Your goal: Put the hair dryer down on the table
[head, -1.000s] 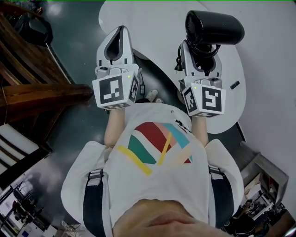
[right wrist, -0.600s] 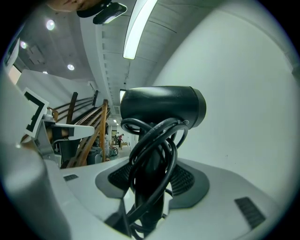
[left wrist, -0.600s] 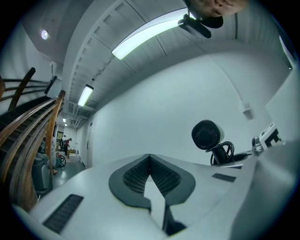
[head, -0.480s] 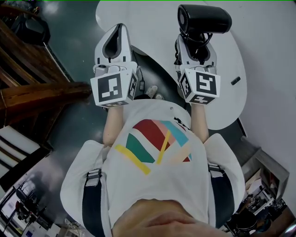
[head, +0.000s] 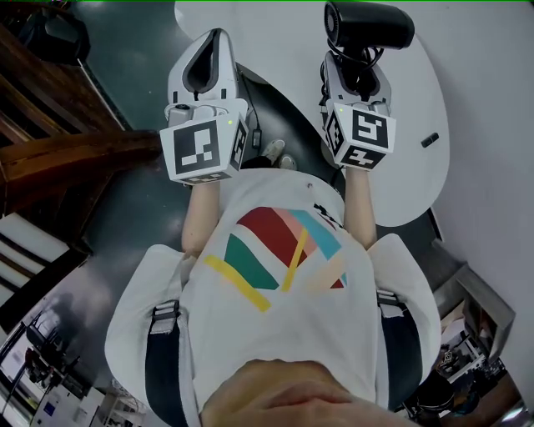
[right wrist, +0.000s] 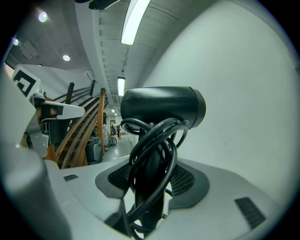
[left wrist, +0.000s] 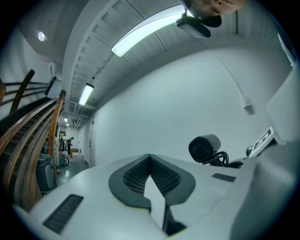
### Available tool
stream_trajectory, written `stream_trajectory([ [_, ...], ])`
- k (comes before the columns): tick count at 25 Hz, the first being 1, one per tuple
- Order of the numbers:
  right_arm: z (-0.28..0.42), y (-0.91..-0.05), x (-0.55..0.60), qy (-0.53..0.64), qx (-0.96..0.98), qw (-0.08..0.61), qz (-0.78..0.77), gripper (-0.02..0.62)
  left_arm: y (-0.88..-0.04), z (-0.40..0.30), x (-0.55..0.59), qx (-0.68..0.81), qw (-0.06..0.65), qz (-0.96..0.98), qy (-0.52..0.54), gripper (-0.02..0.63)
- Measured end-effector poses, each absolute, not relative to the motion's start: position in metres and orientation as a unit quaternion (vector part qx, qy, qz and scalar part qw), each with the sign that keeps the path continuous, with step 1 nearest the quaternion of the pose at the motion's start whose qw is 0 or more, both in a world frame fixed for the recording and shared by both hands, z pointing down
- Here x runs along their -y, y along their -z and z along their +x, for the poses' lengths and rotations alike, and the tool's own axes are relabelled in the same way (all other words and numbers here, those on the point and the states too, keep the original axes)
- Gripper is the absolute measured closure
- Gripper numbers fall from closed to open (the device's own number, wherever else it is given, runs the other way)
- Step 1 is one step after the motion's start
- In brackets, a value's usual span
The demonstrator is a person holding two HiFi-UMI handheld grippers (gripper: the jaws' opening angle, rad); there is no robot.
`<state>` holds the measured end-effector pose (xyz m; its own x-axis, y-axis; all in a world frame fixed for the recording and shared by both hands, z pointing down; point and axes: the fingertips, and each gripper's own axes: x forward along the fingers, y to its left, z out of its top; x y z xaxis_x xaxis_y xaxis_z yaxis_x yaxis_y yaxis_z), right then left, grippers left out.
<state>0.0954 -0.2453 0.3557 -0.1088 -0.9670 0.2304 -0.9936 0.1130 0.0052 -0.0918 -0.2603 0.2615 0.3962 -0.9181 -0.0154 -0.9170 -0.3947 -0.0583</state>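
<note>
Table point(head: 417, 167), white and wide, lies below the black hair dryer point(head: 369, 25), held up over it, in from the near edge. Right gripper point(head: 357, 71) pinches the handle point(right wrist: 146, 190) and cord point(right wrist: 174, 157). Left gripper point(head: 209, 58) is pressed together, holding nothing. Go down slowly, lay it flat, then let go.

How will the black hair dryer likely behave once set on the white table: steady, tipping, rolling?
Probably top-heavy: the hair dryer has a bulky barrel above the slim handle in the right gripper, so upright it may tip. Laid down, the rounded barrel might roll; the looped cord could hinder that.
</note>
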Motion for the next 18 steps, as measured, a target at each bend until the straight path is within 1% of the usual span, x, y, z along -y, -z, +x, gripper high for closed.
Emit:
stream_trajectory([
  [18,0.101,-0.422,0.249,-0.121,0.725,0.157,0.66,0.377,-0.271,-0.098,0.269,-0.554,0.024,-0.832,0.023,0.592],
])
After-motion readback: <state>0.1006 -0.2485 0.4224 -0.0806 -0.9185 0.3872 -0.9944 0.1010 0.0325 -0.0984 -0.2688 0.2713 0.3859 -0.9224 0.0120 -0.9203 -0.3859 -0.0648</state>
